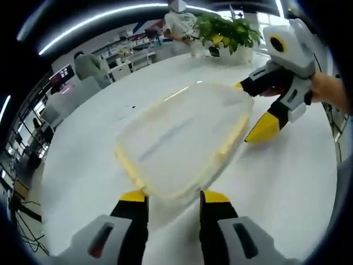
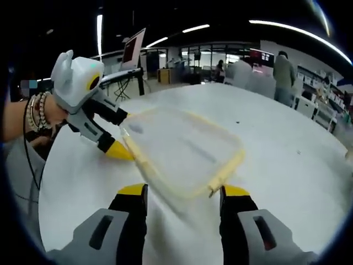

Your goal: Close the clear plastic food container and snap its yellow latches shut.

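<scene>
I see the clear, yellow-rimmed rectangular plastic container [image 1: 185,141] on the round white table [image 1: 287,182], between my wide-open left gripper [image 1: 174,200] and right gripper [image 2: 183,193]. It looks light, slippery; I'd press the yellow edges.

Long ceiling light strips [image 1: 99,19] give bright, even light in the left gripper view, and the white surface [image 1: 287,171] looks nearly washed out. The right gripper view is dimmer and greyer. Shadows are soft and faint. The clear container [image 2: 182,152] is smeared by motion blur in both views. Fisheye distortion bends everything near the edges.
</scene>
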